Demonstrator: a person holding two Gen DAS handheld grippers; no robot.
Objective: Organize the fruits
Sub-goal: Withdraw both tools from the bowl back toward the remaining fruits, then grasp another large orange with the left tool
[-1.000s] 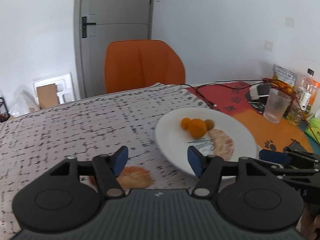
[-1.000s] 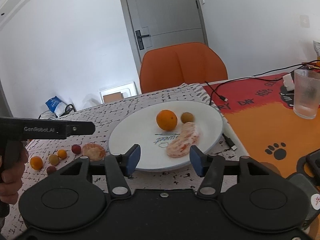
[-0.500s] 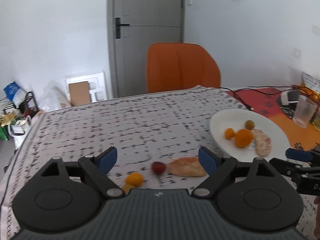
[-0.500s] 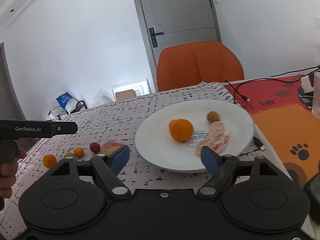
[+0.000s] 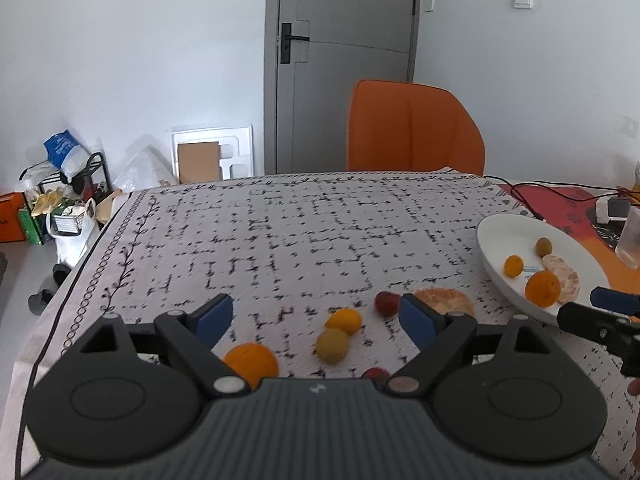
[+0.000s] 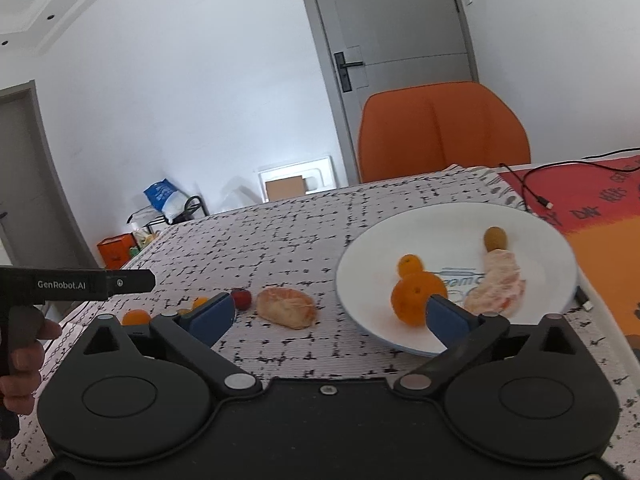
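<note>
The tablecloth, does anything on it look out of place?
Yes. A peeled citrus lies bare on the tablecloth beside loose small fruits, while its match sits on the white plate.

1. The left gripper (image 5: 316, 316) has a ribbed dark grey housing, two black round-lobed arms and blue pads (image 5: 214, 317) at 10 and 2 o'clock.
2. Silver pivot screws sit at each linkage.
3. The right gripper (image 6: 328, 312) has a smooth black body, blue pads and one centre screw.
4. White "GenRobot.AI" lettering marks the left gripper's black side, at 9 o'clock in the right wrist view.
</note>
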